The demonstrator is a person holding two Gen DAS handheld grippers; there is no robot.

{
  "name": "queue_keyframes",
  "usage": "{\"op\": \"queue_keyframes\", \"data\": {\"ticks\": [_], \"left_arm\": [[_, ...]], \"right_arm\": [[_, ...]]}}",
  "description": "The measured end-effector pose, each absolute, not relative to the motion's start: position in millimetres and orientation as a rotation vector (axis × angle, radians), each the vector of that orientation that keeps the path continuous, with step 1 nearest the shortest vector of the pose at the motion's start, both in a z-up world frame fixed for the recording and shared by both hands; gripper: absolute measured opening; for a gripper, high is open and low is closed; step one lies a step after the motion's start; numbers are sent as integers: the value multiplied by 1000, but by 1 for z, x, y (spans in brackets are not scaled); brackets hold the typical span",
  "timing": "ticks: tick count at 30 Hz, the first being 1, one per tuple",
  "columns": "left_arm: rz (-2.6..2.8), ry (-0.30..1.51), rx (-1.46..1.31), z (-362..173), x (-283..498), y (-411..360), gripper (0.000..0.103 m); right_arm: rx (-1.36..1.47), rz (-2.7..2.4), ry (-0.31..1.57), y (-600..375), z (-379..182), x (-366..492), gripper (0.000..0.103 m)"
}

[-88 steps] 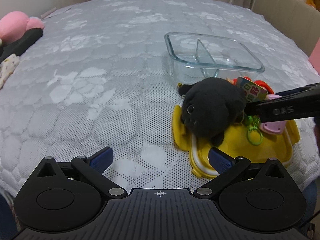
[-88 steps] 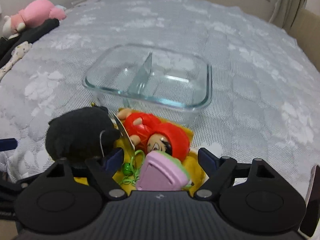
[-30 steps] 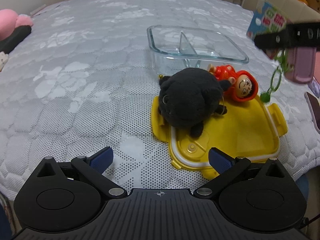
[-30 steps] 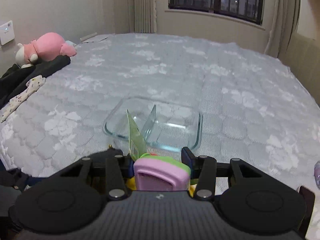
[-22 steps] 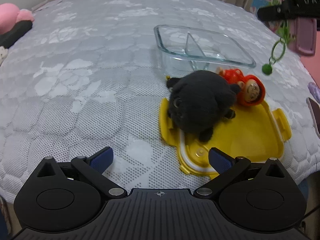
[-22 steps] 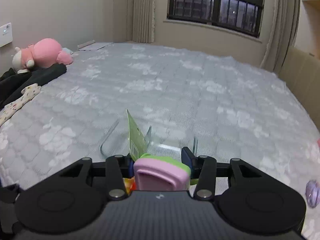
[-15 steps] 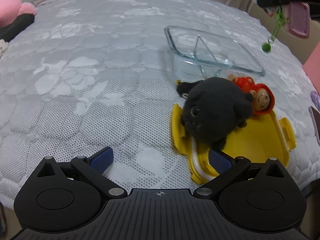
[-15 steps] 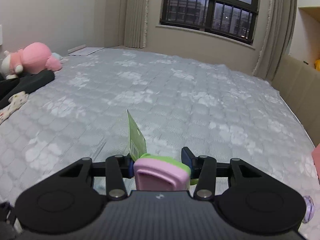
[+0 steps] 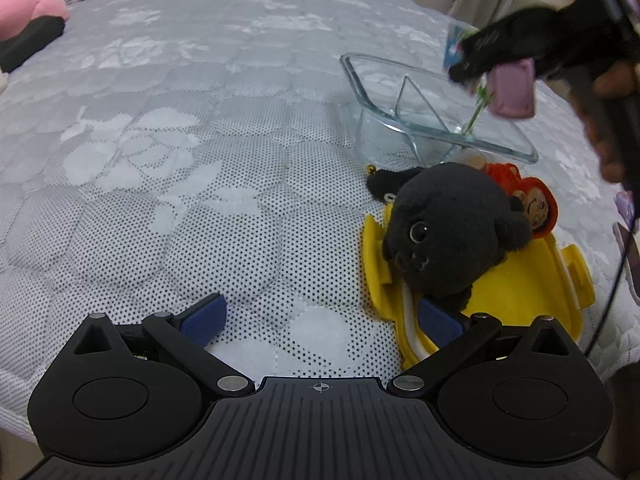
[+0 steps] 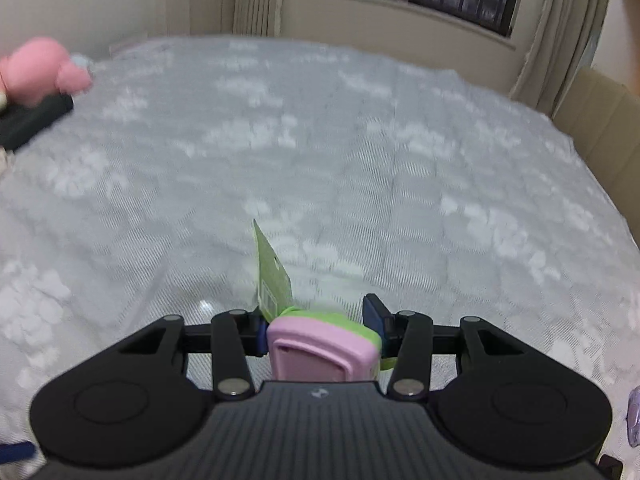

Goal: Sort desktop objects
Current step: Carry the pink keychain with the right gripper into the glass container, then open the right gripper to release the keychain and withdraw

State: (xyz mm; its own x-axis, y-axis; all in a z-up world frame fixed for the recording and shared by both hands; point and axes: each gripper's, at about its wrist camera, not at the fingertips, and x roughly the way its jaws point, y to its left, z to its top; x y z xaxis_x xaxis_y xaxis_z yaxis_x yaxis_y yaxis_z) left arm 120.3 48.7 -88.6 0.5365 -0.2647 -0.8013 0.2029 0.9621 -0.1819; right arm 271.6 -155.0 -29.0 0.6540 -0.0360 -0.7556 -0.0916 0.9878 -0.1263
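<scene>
In the left wrist view the left tool [image 9: 320,318] fills the bottom of the frame, its two blue pads [image 9: 204,316] wide apart with nothing between them, over the white bed [image 9: 200,160]. Its right pad sits just in front of a yellow lid [image 9: 520,300] at lower right. One black plush [image 9: 444,232] lies on the lid, face toward the camera, its long axis running up and left. One red doll [image 9: 532,196] lies behind it, mostly hidden. Beyond them stands one glass dish [image 9: 432,112] with a divider making two compartments, long axis running toward the lower right. Above its right end the right tool [image 9: 480,60], blurred, is clamped on one pink toy [image 9: 512,88] that hangs over the dish, green cord trailing down; a hand [image 9: 612,120] behind it is cut off at the frame edge.

In the right wrist view that pink toy [image 10: 322,350] sits between the pads of the right tool [image 10: 320,322], a green tag [image 10: 272,276] pointing up and away. A pink plush [image 10: 40,70] lies at far upper left.
</scene>
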Motion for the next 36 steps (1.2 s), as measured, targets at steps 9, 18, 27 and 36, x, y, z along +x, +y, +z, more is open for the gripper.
{"op": "queue_keyframes", "data": {"ticks": [9,18,27,36], "left_arm": [[-285,946,-132,-88,124,60,103],[-263,946,-123,-88,123,58,103],[-233,957,-79,-82,119,42,103],[-217,967,13,-74,110,10,103]], "right_arm": [[-201,41,928,-143,-59,267,49],[-223,57,896,-141,-52,258,57],[-193,93,827,-151,-27,234,65],[-121,140,772,-177,-7,191,73]]}}
